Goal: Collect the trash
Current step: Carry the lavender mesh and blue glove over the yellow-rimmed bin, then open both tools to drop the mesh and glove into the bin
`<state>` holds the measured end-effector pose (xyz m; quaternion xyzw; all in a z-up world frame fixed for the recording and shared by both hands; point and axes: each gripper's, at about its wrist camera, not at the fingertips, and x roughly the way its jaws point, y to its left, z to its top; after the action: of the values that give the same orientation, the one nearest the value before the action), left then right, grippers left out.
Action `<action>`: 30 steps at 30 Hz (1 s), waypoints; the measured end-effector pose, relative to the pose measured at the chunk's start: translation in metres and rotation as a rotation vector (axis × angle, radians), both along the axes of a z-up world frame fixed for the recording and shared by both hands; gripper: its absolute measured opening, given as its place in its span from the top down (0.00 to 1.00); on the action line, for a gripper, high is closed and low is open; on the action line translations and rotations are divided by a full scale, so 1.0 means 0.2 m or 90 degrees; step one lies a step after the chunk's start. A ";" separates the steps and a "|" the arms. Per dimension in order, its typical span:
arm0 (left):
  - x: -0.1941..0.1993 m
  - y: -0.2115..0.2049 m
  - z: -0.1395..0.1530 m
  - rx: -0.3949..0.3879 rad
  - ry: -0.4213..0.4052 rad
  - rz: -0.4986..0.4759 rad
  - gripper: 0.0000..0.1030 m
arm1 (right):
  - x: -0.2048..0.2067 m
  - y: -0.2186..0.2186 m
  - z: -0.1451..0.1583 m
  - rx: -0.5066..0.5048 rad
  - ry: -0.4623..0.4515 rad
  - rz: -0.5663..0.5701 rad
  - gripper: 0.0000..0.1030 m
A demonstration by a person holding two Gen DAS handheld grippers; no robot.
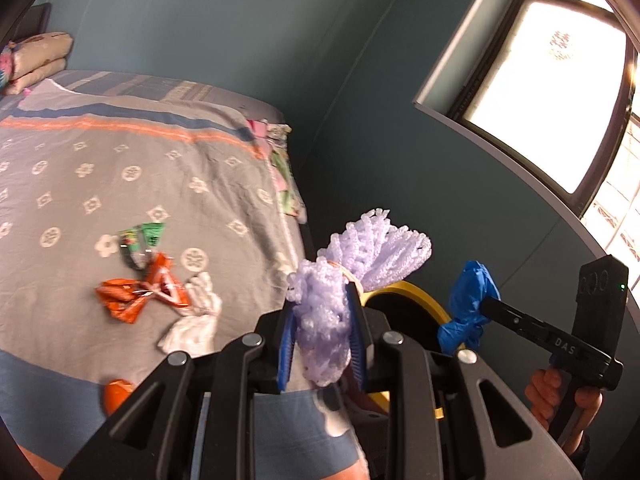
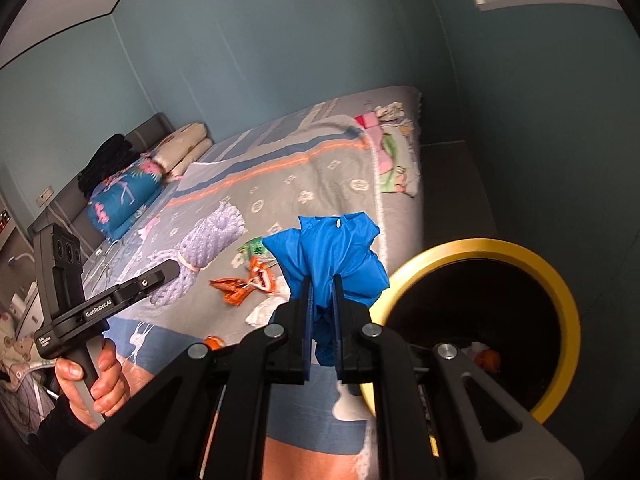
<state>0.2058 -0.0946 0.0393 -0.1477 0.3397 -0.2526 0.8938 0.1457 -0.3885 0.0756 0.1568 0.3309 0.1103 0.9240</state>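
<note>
Lilac foam netting [image 1: 326,320], bound w/ a rubber band, sits pinched between the blue pads of my left gripper [image 1: 322,344], held up off the bed [image 1: 120,184]. My right gripper [image 2: 321,312] is clamped narrow on a crumpled blue plastic glove [image 2: 332,256], just beside the yellow rim of the black bin [image 2: 560,292]; the bin stands at the bed's edge, w/ some scraps visible inside.

On the grey floral bedspread, near the bed's front edge: an orange snack wrapper [image 1: 136,292], a green-and-black wrapper [image 1: 140,244] just behind it, a crumpled white tissue [image 1: 196,320] touching the orange one, and a small orange scrap [image 1: 116,394] by my left gripper's frame.

Folded pillows [image 2: 184,152] and a blue patterned bundle [image 2: 120,196] at the headboard; bright window [image 1: 540,92] on the teal wall.
</note>
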 end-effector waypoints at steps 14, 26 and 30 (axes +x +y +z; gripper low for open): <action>0.11 -0.43 -0.09 0.019 0.024 -0.071 0.79 | 0.01 -0.35 -0.15 0.005 0.028 -0.075 0.92; 0.19 -0.69 -0.25 0.038 0.062 -0.099 0.79 | 0.06 -0.50 -0.31 0.007 0.064 -0.107 0.92; 0.21 -0.76 -0.29 0.044 0.073 -0.115 0.79 | 0.09 -0.50 -0.35 -0.002 0.073 -0.114 0.92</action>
<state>0.2470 -0.2462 -0.0192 -0.1001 0.4109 -0.3112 0.8511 0.1635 -0.4883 0.0053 0.1905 0.3681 0.0174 0.9099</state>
